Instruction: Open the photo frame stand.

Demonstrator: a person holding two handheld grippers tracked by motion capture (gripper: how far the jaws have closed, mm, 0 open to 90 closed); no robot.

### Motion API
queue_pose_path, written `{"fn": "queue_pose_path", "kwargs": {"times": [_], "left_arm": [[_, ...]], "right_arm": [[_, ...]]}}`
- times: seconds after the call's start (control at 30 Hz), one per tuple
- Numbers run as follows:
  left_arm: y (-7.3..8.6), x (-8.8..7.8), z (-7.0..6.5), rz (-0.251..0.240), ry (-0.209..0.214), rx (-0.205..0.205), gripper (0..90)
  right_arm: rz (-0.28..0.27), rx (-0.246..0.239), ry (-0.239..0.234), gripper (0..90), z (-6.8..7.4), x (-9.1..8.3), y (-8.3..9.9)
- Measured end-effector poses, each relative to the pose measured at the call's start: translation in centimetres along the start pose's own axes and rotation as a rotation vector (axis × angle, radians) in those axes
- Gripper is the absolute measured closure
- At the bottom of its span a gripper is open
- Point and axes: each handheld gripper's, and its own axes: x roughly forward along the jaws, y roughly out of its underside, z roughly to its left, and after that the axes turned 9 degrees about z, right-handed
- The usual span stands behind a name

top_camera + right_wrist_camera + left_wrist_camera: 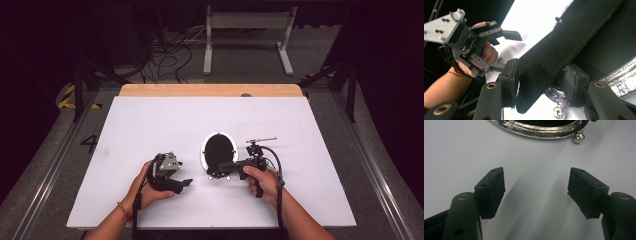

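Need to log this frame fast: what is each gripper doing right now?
Left gripper: open, nothing between its jaws.
Right gripper: closed on the black flap-like back stand of the oval silver-rimmed frame.

Shiny embossed metal oval frame point(219, 152), matt black back, perhaps velvet, smooth white tabletop point(150, 125)

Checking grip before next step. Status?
Right gripper shut on black stand flap of oval silver picture frame. Left gripper open, empty, beside frame. White table, nothing in the way.
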Motion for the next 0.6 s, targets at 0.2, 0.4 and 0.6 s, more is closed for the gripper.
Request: {"fn": "queue_pose_path", "kwargs": {"times": [0.2,0.4,0.6], "left_arm": [[-0.3,0.4,0.6,-0.024,0.038,-0.04,30.6],[-0.7,0.4,1.5,-0.056,0.07,-0.087,29.9],[-0.9,1.1,2.4,-0.066,0.091,-0.147,30.0]], "right_arm": [[-0.002,-0.043,0.011,54.6,0.0,0.1,0.1],[-0.006,-0.111,0.043,56.0,0.5,0.1,0.3],[-0.013,-0.205,0.072,56.9,1.2,0.2,0.3]]}}
